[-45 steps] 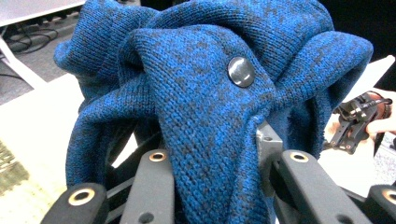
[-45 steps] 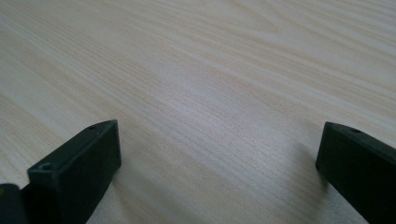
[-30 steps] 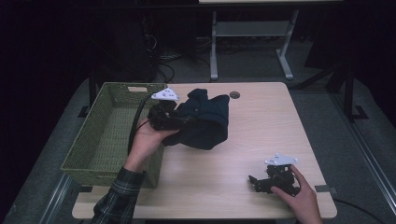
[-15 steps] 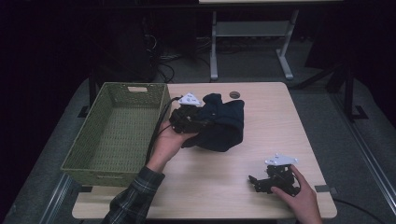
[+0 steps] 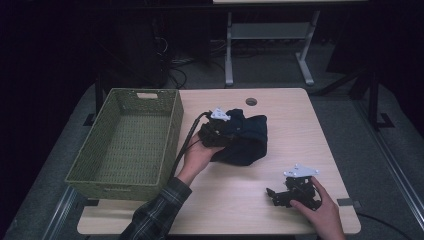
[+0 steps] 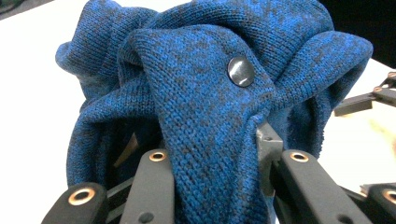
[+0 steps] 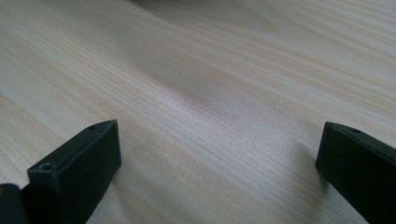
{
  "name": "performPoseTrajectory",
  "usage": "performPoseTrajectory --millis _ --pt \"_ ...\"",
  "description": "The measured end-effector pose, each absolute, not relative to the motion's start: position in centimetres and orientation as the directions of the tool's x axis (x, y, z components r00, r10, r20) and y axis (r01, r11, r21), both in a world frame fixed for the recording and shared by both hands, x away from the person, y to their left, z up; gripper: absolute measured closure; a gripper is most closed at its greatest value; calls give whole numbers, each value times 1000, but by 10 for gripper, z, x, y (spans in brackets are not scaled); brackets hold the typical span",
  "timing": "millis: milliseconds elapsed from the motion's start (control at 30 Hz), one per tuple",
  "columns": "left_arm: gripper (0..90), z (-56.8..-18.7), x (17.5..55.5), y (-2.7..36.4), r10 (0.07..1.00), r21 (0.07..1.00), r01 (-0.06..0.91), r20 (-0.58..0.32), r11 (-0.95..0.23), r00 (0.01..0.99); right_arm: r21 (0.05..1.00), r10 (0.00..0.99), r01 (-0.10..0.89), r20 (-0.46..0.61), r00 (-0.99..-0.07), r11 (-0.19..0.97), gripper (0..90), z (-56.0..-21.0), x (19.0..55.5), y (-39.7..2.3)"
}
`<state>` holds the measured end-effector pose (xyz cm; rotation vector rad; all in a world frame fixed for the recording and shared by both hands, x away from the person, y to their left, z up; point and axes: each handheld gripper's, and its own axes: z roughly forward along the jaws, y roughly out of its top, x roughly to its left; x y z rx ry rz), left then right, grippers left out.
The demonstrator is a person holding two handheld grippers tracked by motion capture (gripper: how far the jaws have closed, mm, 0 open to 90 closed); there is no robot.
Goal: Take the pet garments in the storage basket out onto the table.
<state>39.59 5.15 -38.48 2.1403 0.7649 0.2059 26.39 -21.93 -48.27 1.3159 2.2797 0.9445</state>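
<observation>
Clamping a fold of the blue knitted garment [image 6: 205, 107] between its closed jaws, the left gripper [image 5: 218, 131] sits at mid-table with the fabric bunched over and around both jaw tips; in the left gripper view a dark round button [image 6: 241, 72] lies on the uppermost fold, just above the pinch. The bite takes in a thick gather and not a single edge, which probably serves to move the whole bundle as one mass. The garment rests on the wooden table [image 5: 300, 115] just right of the green woven basket [image 5: 125, 145], near it but not touching. The right gripper [image 5: 295, 192] lies low at the near right of the table, well apart from the garment, its jaws spread wide over bare wood and holding nothing; this reads as a parked position that leaves the working area free. The basket stands open-topped and empty, its long right wall facing the garment, so a lift over that rim appears unobstructed. The left gripper's cable [image 5: 187, 142] runs down close beside that wall and could catch on it. Bare table surrounds the garment to the right and front. A round grommet hole [image 5: 251, 101] sits near the far edge, behind the bundle.
</observation>
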Motion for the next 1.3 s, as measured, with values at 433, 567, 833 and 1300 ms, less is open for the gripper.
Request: performPoseTrajectory --millis 433,567,833,1300 --pt "670 -432 401 19 573 679 473 -93 -562 814 694 860 632 35 -510 346 0 -483 264 -219" --pt "657 -446 402 10 570 650 479 -86 -589 817 693 859 631 33 -511 349 0 -483 264 -219" --pt "507 -445 403 10 582 656 495 -103 -570 807 694 858 630 32 -512 350 0 -483 264 -219" --pt "207 -415 399 25 565 712 451 -93 -538 820 696 858 630 36 -512 346 0 -483 264 -219"
